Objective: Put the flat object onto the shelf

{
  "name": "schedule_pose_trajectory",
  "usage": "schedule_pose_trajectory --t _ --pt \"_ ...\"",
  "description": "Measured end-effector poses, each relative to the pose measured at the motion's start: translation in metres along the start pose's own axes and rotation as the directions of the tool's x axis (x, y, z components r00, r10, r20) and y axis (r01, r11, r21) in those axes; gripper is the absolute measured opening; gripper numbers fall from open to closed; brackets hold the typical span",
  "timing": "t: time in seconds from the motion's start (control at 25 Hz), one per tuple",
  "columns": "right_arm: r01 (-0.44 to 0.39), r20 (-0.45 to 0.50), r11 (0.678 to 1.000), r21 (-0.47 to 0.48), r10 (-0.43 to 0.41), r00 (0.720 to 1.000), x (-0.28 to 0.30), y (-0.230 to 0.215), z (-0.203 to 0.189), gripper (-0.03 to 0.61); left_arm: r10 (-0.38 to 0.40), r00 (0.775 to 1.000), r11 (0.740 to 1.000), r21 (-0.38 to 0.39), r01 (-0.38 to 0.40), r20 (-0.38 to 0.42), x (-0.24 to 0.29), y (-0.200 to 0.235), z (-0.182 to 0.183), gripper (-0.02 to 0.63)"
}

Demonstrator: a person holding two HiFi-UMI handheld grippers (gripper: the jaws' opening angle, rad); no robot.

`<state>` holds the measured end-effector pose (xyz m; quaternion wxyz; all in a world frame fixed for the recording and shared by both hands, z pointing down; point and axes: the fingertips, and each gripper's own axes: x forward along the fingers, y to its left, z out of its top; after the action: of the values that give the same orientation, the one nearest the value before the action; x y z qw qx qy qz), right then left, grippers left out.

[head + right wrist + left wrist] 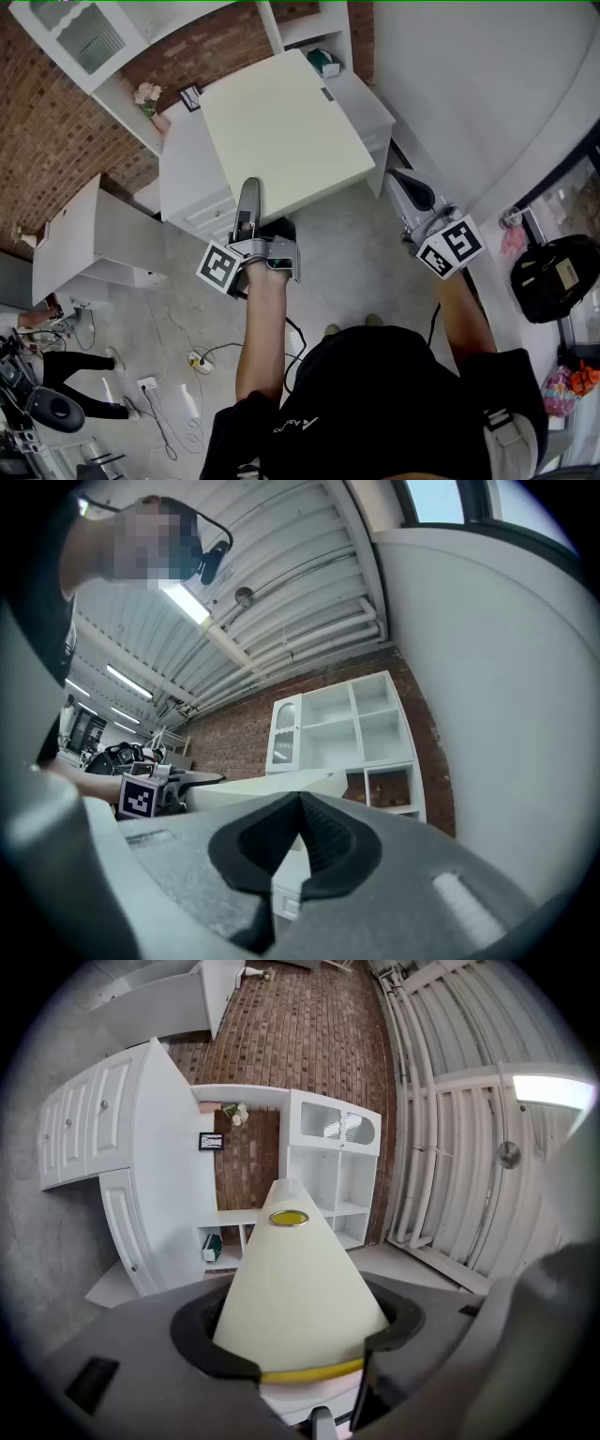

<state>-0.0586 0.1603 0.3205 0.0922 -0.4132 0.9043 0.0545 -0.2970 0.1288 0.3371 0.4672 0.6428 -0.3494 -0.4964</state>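
Head view: flat board (286, 127) is in the air over the white desk (187, 178), with its far corner toward the shelf (319, 33), not on it. Left gripper (248, 208) is at the board's near edge, forearm stretched straight ahead. Right gripper (405, 187) is just beside the near right corner; I can't tell contact from here.

Left gripper view adds what the head view hides. Its jaws are clamped on the board's near end, where a yellow strip runs. A yellow disc (289, 1218) sits near the far end, and a green box (213, 1246) is in a low shelf compartment.

Right gripper view: jaws together, nothing between them. The board shows edge-on to the left, with the left gripper's marker cube (139, 799) beside it. Both grippers tip slightly upward.
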Motion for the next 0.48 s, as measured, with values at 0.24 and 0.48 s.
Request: schedule_pose_trajectory --t 0.24,0.48 --pt "0.000 -0.003 1.000 -0.022 0.000 1.000 -0.005 -0.003 -0.001 0.000 0.011 1.000 1.000 0.005 -0.011 -0.007 0.002 0.004 -0.009 0.281" --pt "0.002 -0.004 1.000 -0.017 -0.002 1.000 -0.011 -0.010 0.001 0.000 0.009 1.000 1.000 0.003 -0.009 -0.016 0.009 0.001 -0.018 0.281"
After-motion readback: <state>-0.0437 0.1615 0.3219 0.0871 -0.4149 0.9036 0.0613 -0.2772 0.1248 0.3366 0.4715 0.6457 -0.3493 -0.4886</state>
